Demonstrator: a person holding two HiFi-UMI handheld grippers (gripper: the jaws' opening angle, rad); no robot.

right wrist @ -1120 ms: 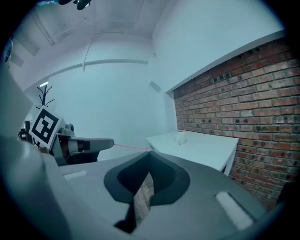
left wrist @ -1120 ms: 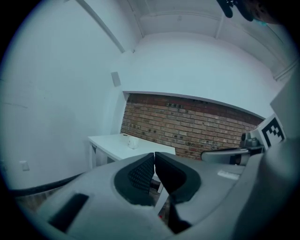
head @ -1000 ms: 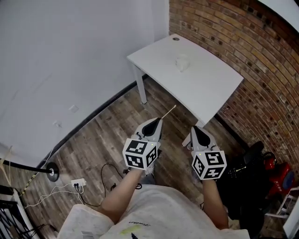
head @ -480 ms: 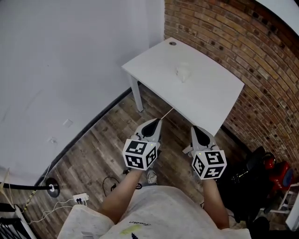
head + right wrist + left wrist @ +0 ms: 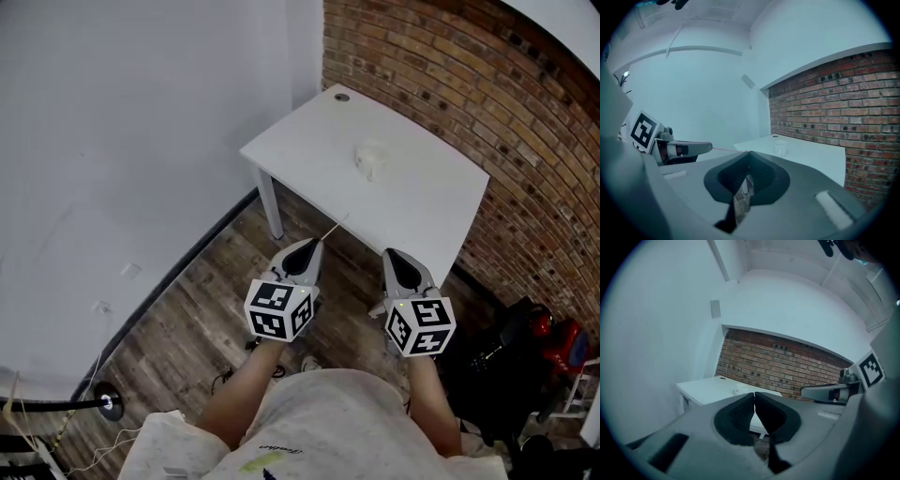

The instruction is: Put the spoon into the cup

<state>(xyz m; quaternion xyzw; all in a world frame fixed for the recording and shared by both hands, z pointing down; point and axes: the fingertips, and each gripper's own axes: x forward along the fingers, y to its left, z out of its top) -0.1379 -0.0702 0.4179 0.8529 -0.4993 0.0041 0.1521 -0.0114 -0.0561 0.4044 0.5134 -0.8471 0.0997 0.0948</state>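
I've stepped nearer the white desk point(image 5: 300, 141) (small white cup point(image 5: 371, 159) at twelve o'clock, not yet reachable). My left hand-held gripper point(image 5: 314, 243) pinches the thin pale spoon point(image 5: 334, 226); my right hand-held gripper point(image 5: 392, 255) is closed, empty.

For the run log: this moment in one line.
left claw: shut on spoon | right claw: shut, empty | cup: on table, spoon not in

The spoon point(image 5: 334, 227) is a thin, pale stick jutting forward from the closed tips of the left gripper point(image 5: 312, 246), held in the air and slanting towards the table's near edge. The cup point(image 5: 371, 159), small and whitish, stands upright on the white table point(image 5: 309, 131), well apart from the spoon.
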